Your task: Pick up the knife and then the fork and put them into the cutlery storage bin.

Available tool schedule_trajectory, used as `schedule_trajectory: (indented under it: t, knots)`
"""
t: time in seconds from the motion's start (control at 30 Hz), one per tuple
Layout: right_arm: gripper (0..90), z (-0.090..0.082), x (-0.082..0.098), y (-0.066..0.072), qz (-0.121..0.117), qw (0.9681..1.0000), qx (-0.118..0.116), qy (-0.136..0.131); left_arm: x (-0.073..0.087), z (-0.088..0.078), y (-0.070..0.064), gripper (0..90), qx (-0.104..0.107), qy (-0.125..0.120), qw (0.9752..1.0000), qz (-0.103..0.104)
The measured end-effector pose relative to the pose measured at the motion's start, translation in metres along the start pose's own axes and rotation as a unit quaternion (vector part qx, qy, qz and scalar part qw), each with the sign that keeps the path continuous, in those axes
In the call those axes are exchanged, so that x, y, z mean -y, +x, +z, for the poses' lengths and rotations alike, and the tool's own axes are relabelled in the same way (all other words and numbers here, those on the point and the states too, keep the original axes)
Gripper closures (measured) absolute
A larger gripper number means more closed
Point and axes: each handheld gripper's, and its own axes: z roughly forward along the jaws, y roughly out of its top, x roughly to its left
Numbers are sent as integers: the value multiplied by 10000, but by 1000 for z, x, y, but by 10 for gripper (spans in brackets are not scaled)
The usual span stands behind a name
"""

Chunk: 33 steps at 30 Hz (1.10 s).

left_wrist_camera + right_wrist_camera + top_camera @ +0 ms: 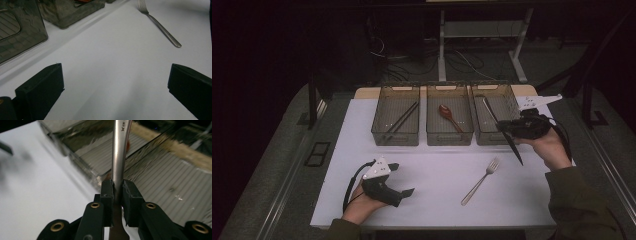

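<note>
- On the desk point(437, 175), three bins stand in a row at 12 o'clock; the right bin point(507, 102) lies under the right gripper point(507, 131).
- At 7 o'clock, the left gripper point(404, 180) rests on the sheet, fingers point(42, 87) spread wide around nothing.
- At 2 o'clock, the right gripper's fingers point(107, 195) pinch a knife point(119, 150) by its metal handle.
- A fork point(481, 181) lies at 5 o'clock.

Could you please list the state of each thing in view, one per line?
Left gripper: open, empty.
Right gripper: shut on knife.
Knife: held over right bin.
Fork: flat on table.
Spoon: in middle bin.
Chopsticks: in left bin.
</note>
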Motion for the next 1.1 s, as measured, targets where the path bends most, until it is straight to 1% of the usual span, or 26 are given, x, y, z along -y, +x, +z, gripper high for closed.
schedule_trajectory:
  t: [0.13, 0.2, 0.37, 0.43, 0.57, 0.63, 0.73, 0.83, 0.87, 0.93, 1.03, 1.1]
  knots:
    - [788, 1, -16, -9, 98, 9999, 118, -42, 0, 0, 0, 0, 13, -29, 10000, -4]
    - [788, 1, -23, -15, 111, 9996, 230, -81, 0, -1, 1, 0, 9, -33, 10000, -1]
    - [788, 2, -42, -31, 213, 9987, 402, -228, 0, -1, 0, 0, 3, -46, 10000, 2]
    - [788, 5, -49, -39, 240, 9980, 550, -179, 0, -1, 0, 0, 6, -45, 10000, 5]
    - [788, 11, -59, -55, 314, 9965, 769, -121, 0, -1, 1, 0, 11, -48, 10000, 5]
    - [788, 13, -63, -63, 327, 9961, 806, -144, 0, -1, 1, 0, 18, -44, 10000, 1]
    - [788, 20, -67, -71, 351, 9953, 883, -160, 0, 0, 0, 0, 22, -40, 10000, 2]
    - [787, 31, -66, -78, 272, 9957, 871, -128, 0, 0, 0, 0, 24, -49, 10000, 0]
    - [787, 35, -66, -80, 239, 9955, 907, -96, 0, 0, 0, 0, 28, -49, 10000, -3]
    - [787, 42, -62, -84, 253, 9957, 891, -10, 0, 0, 0, 0, 37, -48, 10000, -6]
    - [787, 52, -55, -88, 245, 9953, 914, 193, 0, -1, 0, 0, 40, -51, 10000, -11]
    - [787, 57, -50, -90, 255, 9951, 921, 262, 0, -1, 0, 0, 37, -52, 10000, -5]
